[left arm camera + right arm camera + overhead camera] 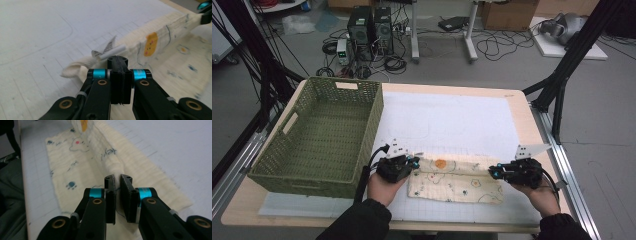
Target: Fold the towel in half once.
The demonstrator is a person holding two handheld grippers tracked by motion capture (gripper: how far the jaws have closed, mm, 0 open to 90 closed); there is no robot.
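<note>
A cream cloth (454,186) printed with small cartoon figures lies on the white mat near the table's front edge. My left gripper (414,161) is shut on the cloth's far left corner. In the left gripper view the shut jaws (117,61) pinch that edge beside a white care label (108,48), and the cloth (160,42) runs off as a raised ridge to the upper right. My right gripper (493,172) is shut on the far right corner. In the right gripper view a fold of the cloth (110,157) is squeezed between its jaws (117,180).
A green woven basket (314,180) stands on the left side of the table, close to my left hand. The white gridded mat (447,120) stretches behind the cloth. Black frame legs stand off the table at both sides. Computers and cables lie on the floor beyond.
</note>
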